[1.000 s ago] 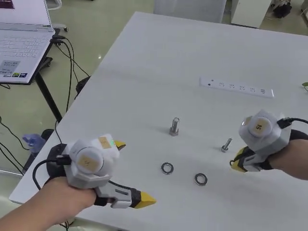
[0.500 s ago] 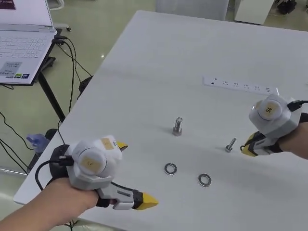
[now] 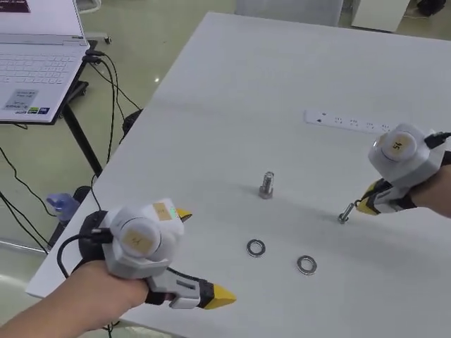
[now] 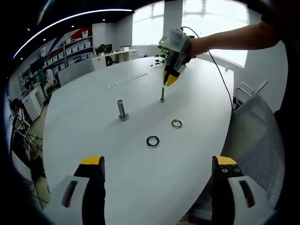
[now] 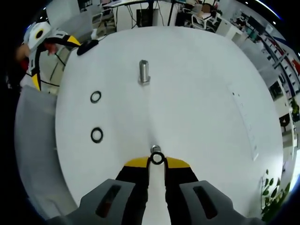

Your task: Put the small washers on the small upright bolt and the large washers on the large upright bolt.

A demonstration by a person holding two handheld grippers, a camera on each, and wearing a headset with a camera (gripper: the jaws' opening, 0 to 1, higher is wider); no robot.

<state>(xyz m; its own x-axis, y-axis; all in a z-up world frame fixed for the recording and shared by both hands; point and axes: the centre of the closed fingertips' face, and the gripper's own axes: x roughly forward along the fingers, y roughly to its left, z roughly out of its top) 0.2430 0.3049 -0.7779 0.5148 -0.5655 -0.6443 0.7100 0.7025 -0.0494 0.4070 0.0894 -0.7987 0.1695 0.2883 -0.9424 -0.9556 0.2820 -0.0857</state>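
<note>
Right gripper (image 5: 157, 163): clenched on a small ring, by its look a small washer (image 5: 157, 158), pinched flat between the yellow tips.
Small bolt (image 4: 162, 95): upright on the white table (image 3: 232, 91). The right gripper hangs tip-down just above it. The bolt top sits just beside the held ring's hole, not quite centred.
Large bolt (image 3: 266, 184): upright, bare, well apart from the small bolt.
First loose washer (image 3: 256, 248): flat on the table, in front of the large bolt.
Second loose washer (image 3: 306, 265): flat, near the first. Size class of either cannot be told.
Left gripper (image 3: 202, 253): released, jaws wide, nothing between them, near the table's edge.
Step (judged): seating the held washer on the small bolt. The hole needs centring over the bolt before letting go.
Handling (judged): washers likely steel, so light, stiff, thin and smooth, and prone to slip or flip from the pads. Take hold across the outer rim, hole left clear. The flat ones offer little edge on a slick top, so a shallow, low pinch is needed.
</note>
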